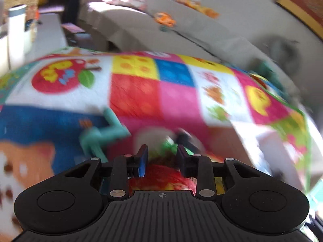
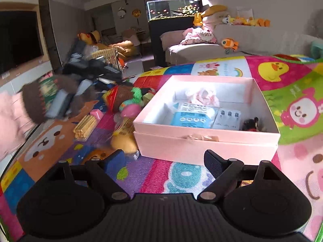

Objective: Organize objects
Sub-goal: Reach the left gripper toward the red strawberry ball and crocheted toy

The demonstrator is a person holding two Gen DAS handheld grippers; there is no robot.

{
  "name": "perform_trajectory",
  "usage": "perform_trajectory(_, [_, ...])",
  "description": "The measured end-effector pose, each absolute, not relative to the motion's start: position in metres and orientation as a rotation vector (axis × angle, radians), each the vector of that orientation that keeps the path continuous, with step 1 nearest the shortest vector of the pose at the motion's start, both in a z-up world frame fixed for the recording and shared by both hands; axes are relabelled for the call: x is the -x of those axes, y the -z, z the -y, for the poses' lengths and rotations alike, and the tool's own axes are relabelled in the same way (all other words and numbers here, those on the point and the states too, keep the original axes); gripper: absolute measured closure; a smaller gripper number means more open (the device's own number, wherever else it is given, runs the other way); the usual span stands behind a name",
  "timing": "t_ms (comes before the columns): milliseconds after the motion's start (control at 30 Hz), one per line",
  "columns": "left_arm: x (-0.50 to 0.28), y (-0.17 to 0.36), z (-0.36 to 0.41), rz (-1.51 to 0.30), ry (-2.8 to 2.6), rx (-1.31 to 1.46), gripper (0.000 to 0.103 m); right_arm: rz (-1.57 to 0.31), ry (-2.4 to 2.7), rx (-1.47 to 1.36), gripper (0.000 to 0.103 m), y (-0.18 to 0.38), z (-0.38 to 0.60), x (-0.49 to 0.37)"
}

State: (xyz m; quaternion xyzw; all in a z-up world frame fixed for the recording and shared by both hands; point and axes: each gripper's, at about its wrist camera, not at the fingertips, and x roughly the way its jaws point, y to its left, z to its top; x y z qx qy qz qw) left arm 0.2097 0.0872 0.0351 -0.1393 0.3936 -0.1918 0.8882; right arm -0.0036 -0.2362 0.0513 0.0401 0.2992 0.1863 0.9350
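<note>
My left gripper (image 1: 161, 153) is shut on a toy with red, green and brown parts (image 1: 161, 178); the view is blurred by motion. A teal toy figure (image 1: 101, 135) lies on the play mat just left of it. My right gripper (image 2: 164, 159) is open and empty, just in front of an open pink box (image 2: 203, 143). The box holds a blue packet (image 2: 189, 115), a pink cloth (image 2: 201, 95), a clear blister pack (image 2: 229, 117) and a small dark toy (image 2: 252, 124). Left of the box lie a red, green and brown plush toy (image 2: 125, 94), a bundle of sticks (image 2: 84, 126) and a yellow packet (image 2: 123, 139).
A colourful play mat (image 2: 282, 84) covers the floor. A grey sofa (image 2: 201, 50) with plush toys stands behind it, next to a fish tank (image 2: 171, 10). A heap of dark boxes and bags (image 2: 90, 66) lies at the left, and a blurred brown plush thing (image 2: 40, 100) is at the far left.
</note>
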Motion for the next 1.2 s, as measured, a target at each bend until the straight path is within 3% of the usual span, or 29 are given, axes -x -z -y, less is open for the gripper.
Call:
perform_trajectory(133, [-0.148, -0.036, -0.087, -0.824, 0.491, 0.29, 0.069, -0.622, -0.379, -0.144, 0.014, -0.042, 0.242, -0.004])
perform_trajectory(300, [-0.056, -0.057, -0.095, -0.686, 0.452, 0.286, 0.071, -0.642, -0.343, -0.147, 0.014, -0.033, 0.237, -0.004])
perform_trajectory(500, [0.003, -0.04, -0.063, -0.778, 0.361, -0.032, 0.071, -0.664, -0.236, -0.138, 0.007, -0.024, 0.244, 0.001])
perform_trajectory(667, [0.01, -0.015, -0.045, -0.854, 0.415, -0.054, 0.07, -0.665, -0.174, -0.177, 0.005, -0.023, 0.252, 0.011])
perform_trajectory(733, [0.01, -0.01, -0.032, -0.841, 0.437, -0.086, 0.064, -0.671, -0.16, -0.189, 0.005, -0.021, 0.254, 0.015])
perform_trajectory(800, [0.011, -0.009, -0.024, -0.843, 0.449, -0.081, 0.038, -0.673, -0.15, -0.207, 0.004, -0.021, 0.258, 0.016])
perform_trajectory(900, [0.009, -0.006, -0.01, -0.865, 0.484, -0.091, 0.008, -0.684, -0.141, -0.213, 0.003, -0.019, 0.257, 0.014])
perform_trajectory(967, [0.013, -0.003, 0.002, -0.866, 0.484, -0.136, 0.003, -0.686, -0.148, -0.21, 0.003, -0.019, 0.257, 0.014])
perform_trajectory(1067, [0.013, -0.003, 0.006, -0.864, 0.475, -0.149, 0.003, -0.679, -0.149, -0.221, 0.003, -0.019, 0.258, 0.015])
perform_trajectory(1200, [0.015, -0.023, -0.021, -0.854, 0.503, 0.029, 0.003, -0.66, -0.147, -0.251, 0.002, -0.02, 0.264, 0.018])
